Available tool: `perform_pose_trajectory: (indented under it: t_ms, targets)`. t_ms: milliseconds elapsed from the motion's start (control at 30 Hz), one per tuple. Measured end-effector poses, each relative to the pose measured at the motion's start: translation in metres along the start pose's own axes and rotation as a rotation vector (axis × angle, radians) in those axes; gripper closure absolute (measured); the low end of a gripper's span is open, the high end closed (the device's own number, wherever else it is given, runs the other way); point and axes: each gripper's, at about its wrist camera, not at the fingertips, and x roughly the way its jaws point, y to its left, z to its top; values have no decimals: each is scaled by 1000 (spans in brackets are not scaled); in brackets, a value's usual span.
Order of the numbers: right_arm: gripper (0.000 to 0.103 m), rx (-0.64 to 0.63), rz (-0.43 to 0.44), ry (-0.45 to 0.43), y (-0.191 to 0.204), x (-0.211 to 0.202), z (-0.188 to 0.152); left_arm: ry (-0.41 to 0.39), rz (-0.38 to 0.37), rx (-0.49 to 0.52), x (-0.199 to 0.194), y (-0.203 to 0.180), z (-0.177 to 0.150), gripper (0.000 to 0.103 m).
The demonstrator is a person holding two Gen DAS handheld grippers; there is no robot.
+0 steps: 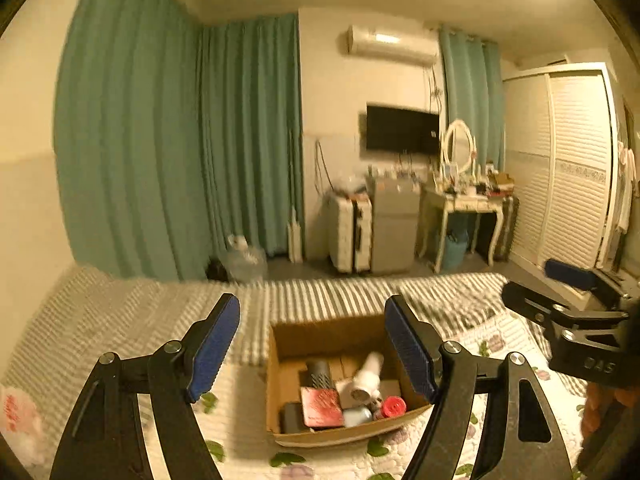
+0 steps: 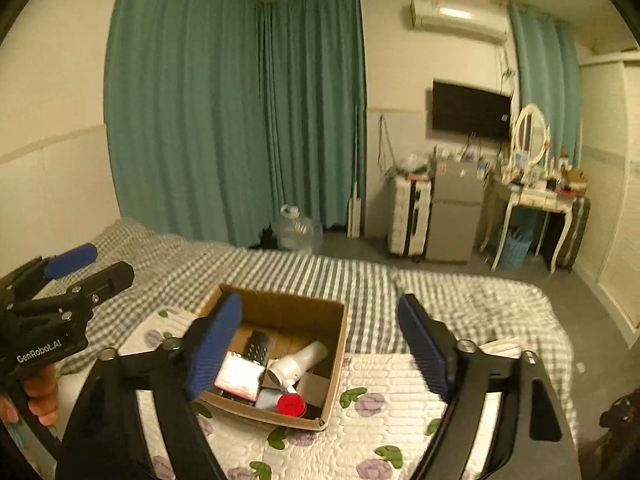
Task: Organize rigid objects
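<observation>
While both tools hang above the bed [image 2: 400, 280] with nothing between their pads, the risks I judge lie in the next reach; the left hand-held gripper [image 1: 312, 344] is spread wide and empty, and the right hand-held gripper [image 2: 320, 344] likewise stands spread and empty. The cardboard box [image 1: 276, 360] sits on the flowered quilt [image 2: 380, 380], already crowded with a white hair dryer [image 2: 298, 362], a red-capped bottle [image 2: 291, 404], a pinkish packet [image 2: 238, 376] and a dark perforated item [image 2: 260, 346]; another piece dropped in carelessly could land on the tilted dryer and roll out, and the soft bedding could let the box tip if its wall is pushed. The two tools are near each other, so a crossing reach could knock them together. Only the left view shows the louvred wardrobe [image 1: 576, 168] and a pale blue item [image 1: 358, 416] in the box; only the right view shows fingers [image 2: 38, 394] curled round the left tool's handle.
</observation>
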Motion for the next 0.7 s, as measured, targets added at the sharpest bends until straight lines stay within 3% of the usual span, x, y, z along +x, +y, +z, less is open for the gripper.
perform_pose_trajectory:
  t_ms: [67,167,300,533,700]
  targets:
    - [0,0,-20,-53,5,-26,3,-56,27,21,-23,-3,3,25]
    - [0,3,-42,-108,13,-55,2,-114,35,36,-50,-7,-2,25]
    - [0,15,-48,-115,24,-68,-13,-146,37,42,-67,-8,-20,24]
    - [0,44,-57,-104,29,-44,-69,-102,42,-1,-47,0,-74,24]
    - [0,47,-100,-89,28,-9,-117,3,73,7,-8,5,-118,24]
